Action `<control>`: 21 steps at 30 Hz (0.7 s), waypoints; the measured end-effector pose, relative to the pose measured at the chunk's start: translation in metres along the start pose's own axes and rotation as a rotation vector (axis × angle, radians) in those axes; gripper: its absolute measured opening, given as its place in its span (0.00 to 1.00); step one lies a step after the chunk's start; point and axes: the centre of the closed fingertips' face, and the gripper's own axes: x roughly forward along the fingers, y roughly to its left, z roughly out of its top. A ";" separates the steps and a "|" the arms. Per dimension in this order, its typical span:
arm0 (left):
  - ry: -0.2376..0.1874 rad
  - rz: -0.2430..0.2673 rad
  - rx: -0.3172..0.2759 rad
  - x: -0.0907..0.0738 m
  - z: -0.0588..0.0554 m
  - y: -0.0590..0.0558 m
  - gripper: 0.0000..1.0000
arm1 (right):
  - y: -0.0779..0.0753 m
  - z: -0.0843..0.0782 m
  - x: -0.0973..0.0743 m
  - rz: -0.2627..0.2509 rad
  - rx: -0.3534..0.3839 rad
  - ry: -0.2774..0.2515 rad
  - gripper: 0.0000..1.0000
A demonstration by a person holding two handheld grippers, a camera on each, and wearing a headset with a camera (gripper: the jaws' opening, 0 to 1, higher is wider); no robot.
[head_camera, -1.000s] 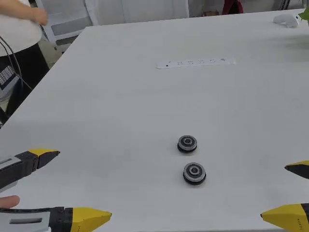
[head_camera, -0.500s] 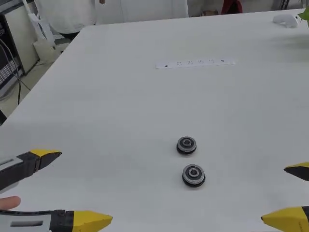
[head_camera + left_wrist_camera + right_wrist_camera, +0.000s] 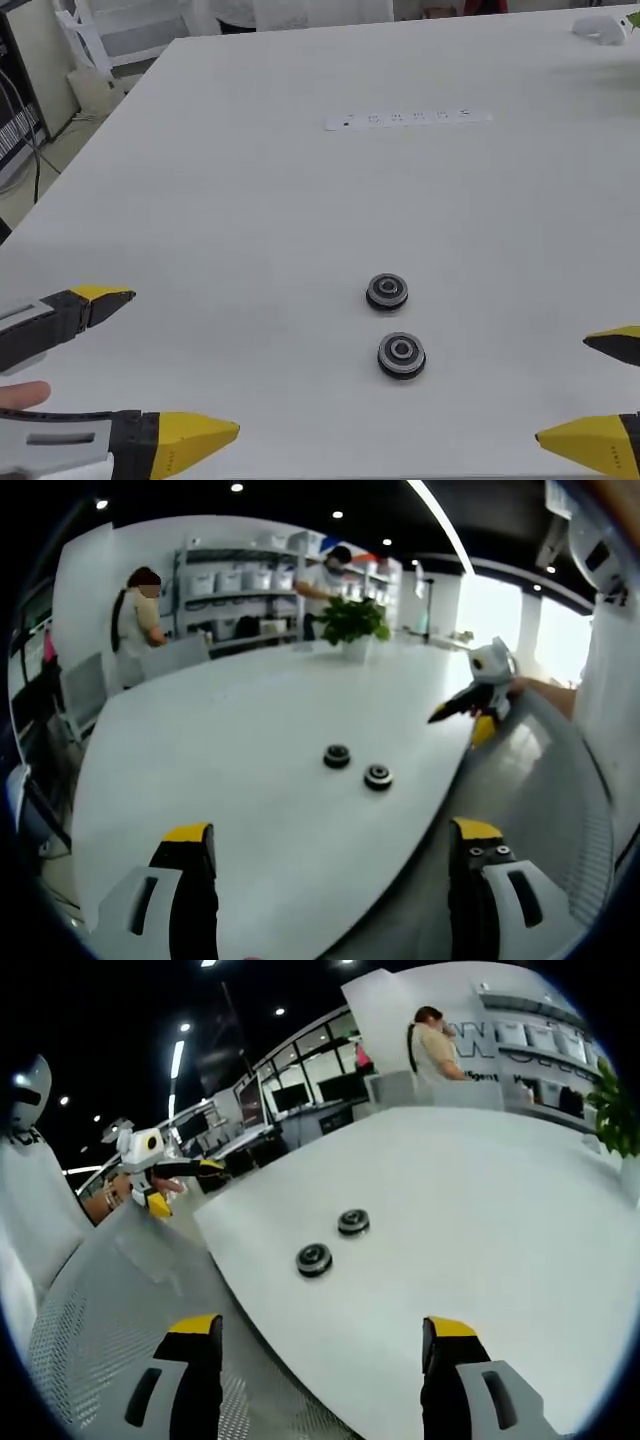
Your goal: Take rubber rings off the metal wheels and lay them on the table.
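Note:
Two small metal wheels with black rubber rings lie flat on the white table. The far wheel (image 3: 387, 292) (image 3: 337, 756) (image 3: 353, 1222) and the near wheel (image 3: 402, 355) (image 3: 378, 776) (image 3: 314, 1258) sit close together near the front edge. My left gripper (image 3: 165, 365) (image 3: 330, 875) hangs open at the front left, well apart from both wheels. My right gripper (image 3: 590, 390) (image 3: 320, 1360) is open at the front right, also clear of them. Nothing is between either pair of yellow-tipped jaws.
A white power strip (image 3: 408, 120) lies across the table farther back. A potted plant (image 3: 352, 623) stands at the far end. People stand by shelves beyond the table (image 3: 200, 740). The table's front edge runs just under both grippers.
The head camera has tilted slightly; the wheels have stayed put. Both grippers remain open and in nearly the same places. A person at the far left has left the picture.

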 end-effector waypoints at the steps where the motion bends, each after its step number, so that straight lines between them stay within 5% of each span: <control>1: 0.000 -0.002 0.002 0.001 0.001 0.000 0.99 | 0.000 0.000 0.000 0.001 -0.002 0.001 0.81; 21: -0.031 -0.042 0.091 0.019 0.036 -0.005 0.97 | -0.002 0.032 0.008 0.028 -0.062 -0.080 0.72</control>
